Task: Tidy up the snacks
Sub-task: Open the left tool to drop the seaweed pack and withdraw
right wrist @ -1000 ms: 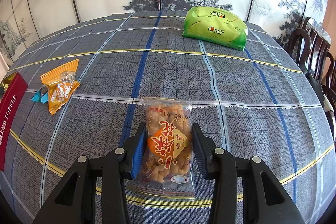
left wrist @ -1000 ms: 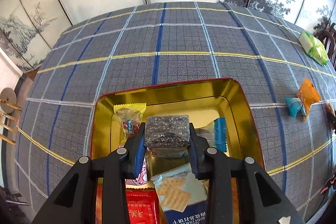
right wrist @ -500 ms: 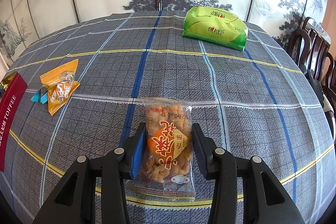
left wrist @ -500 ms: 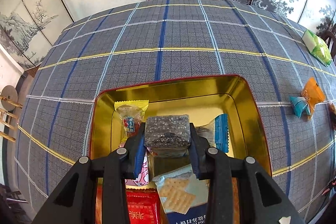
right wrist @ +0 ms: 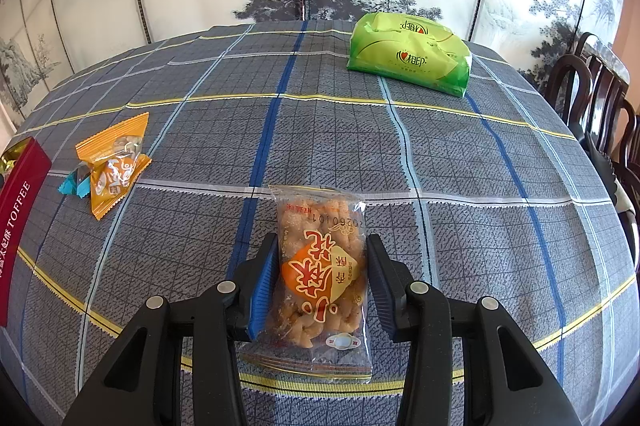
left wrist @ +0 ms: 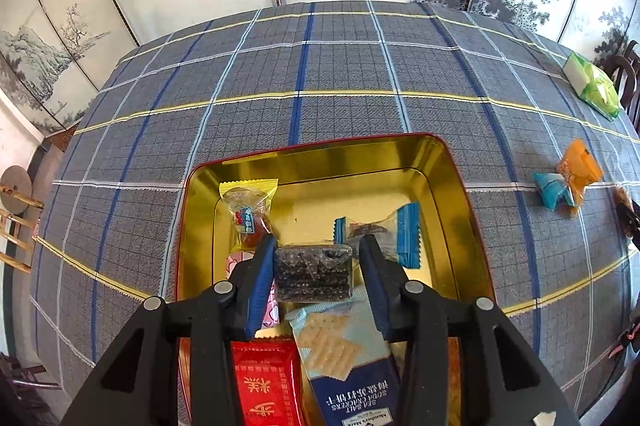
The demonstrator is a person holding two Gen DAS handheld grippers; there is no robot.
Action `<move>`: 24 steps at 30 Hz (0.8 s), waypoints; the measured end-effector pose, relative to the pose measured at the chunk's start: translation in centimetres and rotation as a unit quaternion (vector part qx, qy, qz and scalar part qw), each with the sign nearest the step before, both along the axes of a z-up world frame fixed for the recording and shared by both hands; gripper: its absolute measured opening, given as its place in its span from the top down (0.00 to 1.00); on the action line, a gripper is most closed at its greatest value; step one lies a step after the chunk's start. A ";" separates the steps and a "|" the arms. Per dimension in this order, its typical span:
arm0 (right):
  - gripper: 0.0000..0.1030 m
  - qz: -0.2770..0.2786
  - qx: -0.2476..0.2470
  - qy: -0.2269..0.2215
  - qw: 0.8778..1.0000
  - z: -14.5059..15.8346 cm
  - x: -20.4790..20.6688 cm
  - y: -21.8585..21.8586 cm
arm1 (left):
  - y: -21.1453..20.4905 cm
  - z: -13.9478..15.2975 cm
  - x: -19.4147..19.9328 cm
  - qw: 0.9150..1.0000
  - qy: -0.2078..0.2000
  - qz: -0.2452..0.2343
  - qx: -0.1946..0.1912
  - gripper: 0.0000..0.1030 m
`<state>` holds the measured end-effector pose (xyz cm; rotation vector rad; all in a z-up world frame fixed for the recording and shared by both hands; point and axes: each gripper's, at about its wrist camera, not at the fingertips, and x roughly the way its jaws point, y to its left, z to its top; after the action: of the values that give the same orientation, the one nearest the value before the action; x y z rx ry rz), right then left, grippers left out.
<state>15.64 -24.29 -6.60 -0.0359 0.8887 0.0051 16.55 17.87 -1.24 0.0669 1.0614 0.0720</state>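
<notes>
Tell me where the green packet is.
The green packet lies at the table's far right in the right wrist view, beyond the twisted-snack bag, near the chairs.

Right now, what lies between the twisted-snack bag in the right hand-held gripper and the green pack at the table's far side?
Only bare plaid tablecloth lies between the twisted-snack bag and the green pack, in the right wrist view.

We read the following:

- Red tin side [right wrist: 18, 222]: "TOFFEE" in white capitals, after Chinese characters we cannot make out.
- Blue cracker packet [left wrist: 352, 382], seen upside down: "SEA SALT SODA CRACKERS", "Member's Mark".
- Clear twist-snack bag [right wrist: 322, 274]: an inverted date stamp, roughly "2026 01 01", and large red Chinese characters.
- Green pack [right wrist: 408, 56]: Chinese brand characters with a heart mark.
- Red packet [left wrist: 266, 386]: gold Chinese characters.
</notes>
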 end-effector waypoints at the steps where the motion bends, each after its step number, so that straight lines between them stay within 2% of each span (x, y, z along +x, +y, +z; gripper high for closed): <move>1: 0.57 0.000 0.000 0.000 1.000 0.0 0.0 0.0 | -0.1 0.1 -0.2 1.000 -0.001 -0.003 0.001 0.58; 16: 0.56 0.000 0.000 0.000 1.000 0.0 0.0 0.0 | -1.4 1.3 -3.8 1.000 -0.013 -0.012 -0.022 0.48; 24: 0.56 -0.001 0.000 0.000 1.000 0.0 -0.1 0.1 | -1.2 1.6 -5.7 1.000 -0.019 -0.003 -0.025 0.46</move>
<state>15.58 -24.22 -6.58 -0.0349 0.8888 0.0036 10.81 16.69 0.33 0.0236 1.0253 0.0411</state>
